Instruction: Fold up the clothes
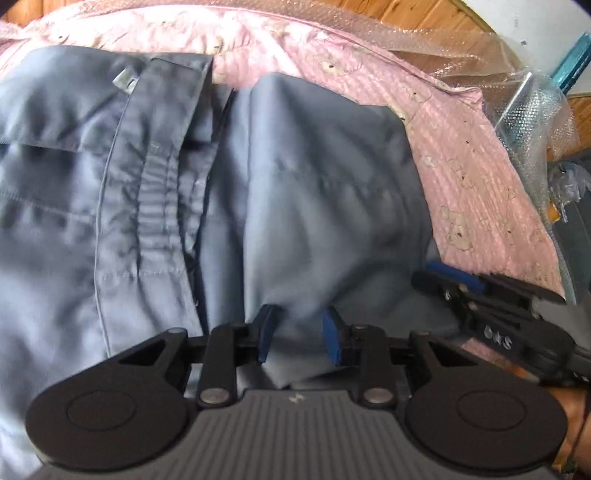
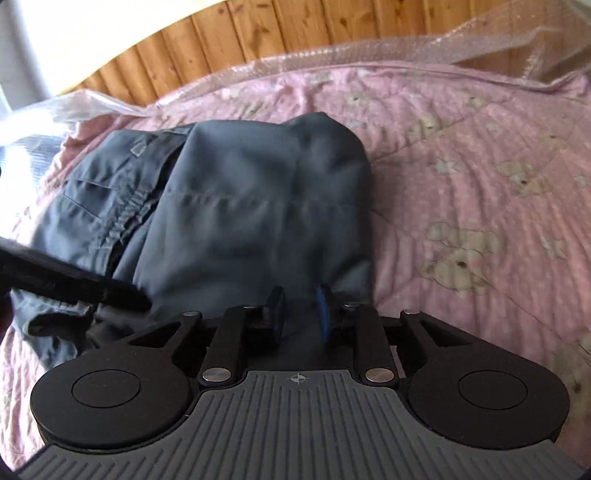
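Observation:
Grey-blue trousers lie on a pink bedspread, with one leg folded over the waistband and pockets. My left gripper is shut on the near edge of the folded leg, and the cloth gathers between its blue pads. My right gripper holds the same near edge further right, with dark cloth filling the gap between its fingers. In the left wrist view a blue pad of the right gripper rests on the cloth's right corner. The left gripper shows as a blurred black shape at the left of the right wrist view.
The bedspread has a teddy-bear print. Bubble wrap lies along its far edge against a wooden panelled headboard. More plastic wrap is bunched at the right. A person's wrist shows at the lower right.

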A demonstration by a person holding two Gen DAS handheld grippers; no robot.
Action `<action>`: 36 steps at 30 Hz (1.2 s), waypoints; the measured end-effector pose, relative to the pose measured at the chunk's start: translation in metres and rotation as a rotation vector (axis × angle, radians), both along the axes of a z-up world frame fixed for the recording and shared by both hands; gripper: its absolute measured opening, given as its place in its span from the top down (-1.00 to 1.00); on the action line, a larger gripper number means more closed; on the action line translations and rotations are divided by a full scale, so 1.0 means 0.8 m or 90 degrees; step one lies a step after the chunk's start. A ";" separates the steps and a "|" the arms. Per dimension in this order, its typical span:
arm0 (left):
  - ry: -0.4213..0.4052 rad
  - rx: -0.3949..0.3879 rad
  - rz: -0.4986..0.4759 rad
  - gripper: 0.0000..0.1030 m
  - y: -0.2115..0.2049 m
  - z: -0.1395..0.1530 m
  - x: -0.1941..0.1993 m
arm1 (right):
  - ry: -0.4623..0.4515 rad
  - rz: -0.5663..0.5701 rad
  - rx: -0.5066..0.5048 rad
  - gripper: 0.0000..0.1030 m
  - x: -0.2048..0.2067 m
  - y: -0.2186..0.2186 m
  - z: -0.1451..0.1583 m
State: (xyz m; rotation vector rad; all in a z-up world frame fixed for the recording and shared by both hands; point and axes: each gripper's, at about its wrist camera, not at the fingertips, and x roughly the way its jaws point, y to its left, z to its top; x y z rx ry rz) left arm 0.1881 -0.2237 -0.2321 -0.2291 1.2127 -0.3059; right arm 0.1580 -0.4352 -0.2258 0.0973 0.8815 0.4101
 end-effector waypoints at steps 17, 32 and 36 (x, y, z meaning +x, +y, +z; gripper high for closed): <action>-0.009 0.028 -0.245 -0.02 -0.105 0.087 0.062 | -0.227 0.087 -0.140 0.73 -0.073 0.132 -0.004; -0.033 -0.241 0.144 0.75 0.325 0.021 0.014 | -0.158 0.151 0.048 0.02 -0.067 0.265 -0.107; -0.045 -0.284 0.150 0.75 0.334 -0.019 0.015 | -0.038 0.127 0.019 0.18 -0.017 0.313 -0.167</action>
